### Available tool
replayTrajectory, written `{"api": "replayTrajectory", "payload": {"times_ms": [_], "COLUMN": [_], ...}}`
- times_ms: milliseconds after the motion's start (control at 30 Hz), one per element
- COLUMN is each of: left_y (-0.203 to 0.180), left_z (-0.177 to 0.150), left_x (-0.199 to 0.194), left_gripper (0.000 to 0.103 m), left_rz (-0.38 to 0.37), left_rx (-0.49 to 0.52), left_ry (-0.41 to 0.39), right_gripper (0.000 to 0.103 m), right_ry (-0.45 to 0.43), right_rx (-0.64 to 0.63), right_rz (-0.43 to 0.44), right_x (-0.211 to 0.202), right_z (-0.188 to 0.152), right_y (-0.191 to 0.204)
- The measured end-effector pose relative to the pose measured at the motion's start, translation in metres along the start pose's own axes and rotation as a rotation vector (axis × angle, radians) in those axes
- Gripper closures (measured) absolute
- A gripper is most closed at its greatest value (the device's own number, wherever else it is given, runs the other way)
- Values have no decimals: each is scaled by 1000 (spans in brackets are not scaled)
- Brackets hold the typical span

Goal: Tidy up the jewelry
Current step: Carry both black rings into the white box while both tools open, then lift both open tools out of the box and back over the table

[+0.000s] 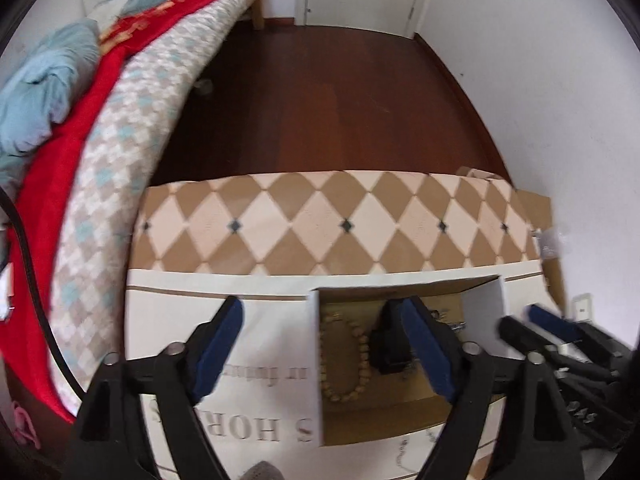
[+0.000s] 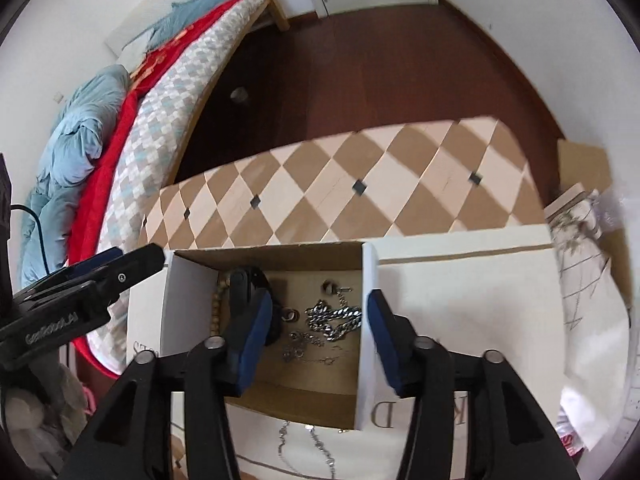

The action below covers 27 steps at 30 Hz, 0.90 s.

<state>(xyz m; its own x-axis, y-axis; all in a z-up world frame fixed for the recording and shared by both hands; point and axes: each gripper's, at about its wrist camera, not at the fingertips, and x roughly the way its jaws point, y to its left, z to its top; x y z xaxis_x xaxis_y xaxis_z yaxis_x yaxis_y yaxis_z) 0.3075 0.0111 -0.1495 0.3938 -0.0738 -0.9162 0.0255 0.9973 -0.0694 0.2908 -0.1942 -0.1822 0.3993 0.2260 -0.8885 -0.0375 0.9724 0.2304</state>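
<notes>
Bedroom, wood floor (image 1: 320,92), bed (image 1: 120,140) at left. Table (image 2: 360,184) carries a box (image 2: 192,292) holding a bead bracelet (image 1: 348,360) and chains (image 2: 332,320). Left gripper (image 1: 328,344) and right gripper (image 2: 316,340) hover over the box, jaws released, nothing grasped.

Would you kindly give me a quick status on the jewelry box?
Left tool and right tool both open, empty, over the box. Bead bracelet, steel chain inside. Thin necklace still outside, in front.
</notes>
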Motion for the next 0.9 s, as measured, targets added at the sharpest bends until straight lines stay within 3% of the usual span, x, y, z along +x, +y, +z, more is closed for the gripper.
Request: {"api": "replayTrajectory", "payload": {"times_ms": [33, 67, 133, 233, 333, 633, 900], "left_y": [2, 3, 7, 9, 9, 10, 8], "left_z": [-4, -7, -17, -33, -51, -90, -115], "left_x": [-3, -5, -10, -19, -28, -62, -113], "left_gripper": [2, 1, 1, 1, 1, 1, 1], "left_rz": [22, 38, 80, 126, 139, 131, 129], "left_rx": [4, 5, 3, 10, 14, 5, -21], "left_ry": [-8, -15, -31, -57, -77, -111, -193], "right_gripper": [31, 15, 0, 0, 0, 0, 0], "right_ry": [-11, -27, -37, -15, 4, -39, -125], "right_rx": [-11, -34, -60, -107, -135, -111, -117], "right_rz": [-35, -81, -164, -241, -266, -246, -253], "right_x": [-4, -9, -13, -12, -12, -43, -95], "right_z": [-2, -6, -13, -31, -49, -84, -108], "right_y": [1, 2, 4, 12, 19, 35, 48]}}
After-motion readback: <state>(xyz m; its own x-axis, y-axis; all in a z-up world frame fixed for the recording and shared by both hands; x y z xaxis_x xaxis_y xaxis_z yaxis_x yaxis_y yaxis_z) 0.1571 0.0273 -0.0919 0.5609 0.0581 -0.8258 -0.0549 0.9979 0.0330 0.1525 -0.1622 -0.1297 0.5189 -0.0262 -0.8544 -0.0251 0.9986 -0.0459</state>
